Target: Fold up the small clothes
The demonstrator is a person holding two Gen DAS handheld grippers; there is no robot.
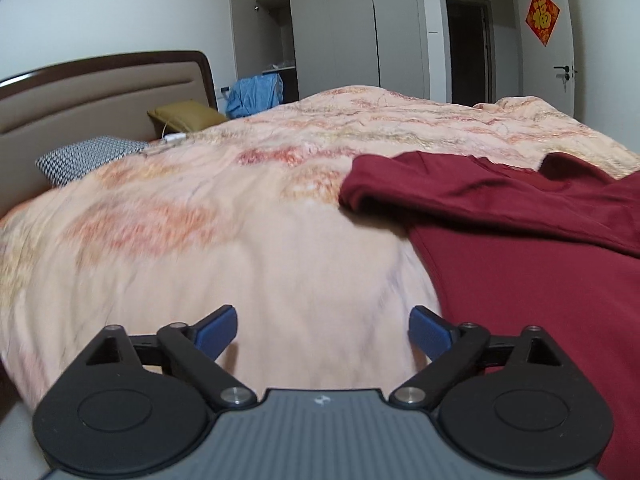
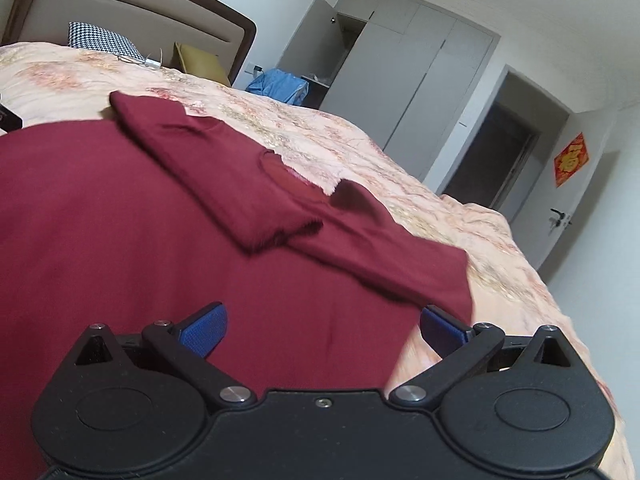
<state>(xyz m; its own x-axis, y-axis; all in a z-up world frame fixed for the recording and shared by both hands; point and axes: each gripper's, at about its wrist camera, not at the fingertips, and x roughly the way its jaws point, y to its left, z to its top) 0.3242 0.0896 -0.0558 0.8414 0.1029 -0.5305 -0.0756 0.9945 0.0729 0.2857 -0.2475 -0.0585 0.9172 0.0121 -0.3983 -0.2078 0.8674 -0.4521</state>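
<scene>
Red shirt (image 2: pixel 120 216) lies flat on the quilt (image 1: pixel 200 208), both sleeves folded in (at 12 o'clock) — body fold left. My left gripper (image 1: pixel 323 330) and right gripper (image 2: pixel 323 326) — wide open, holding nothing.

Home bedroom: bed with peach floral quilt (image 1: pixel 240 208), padded beige headboard (image 1: pixel 100 92), grey built-in wardrobe (image 1: pixel 332 28), red door decoration (image 1: pixel 543 16).
</scene>
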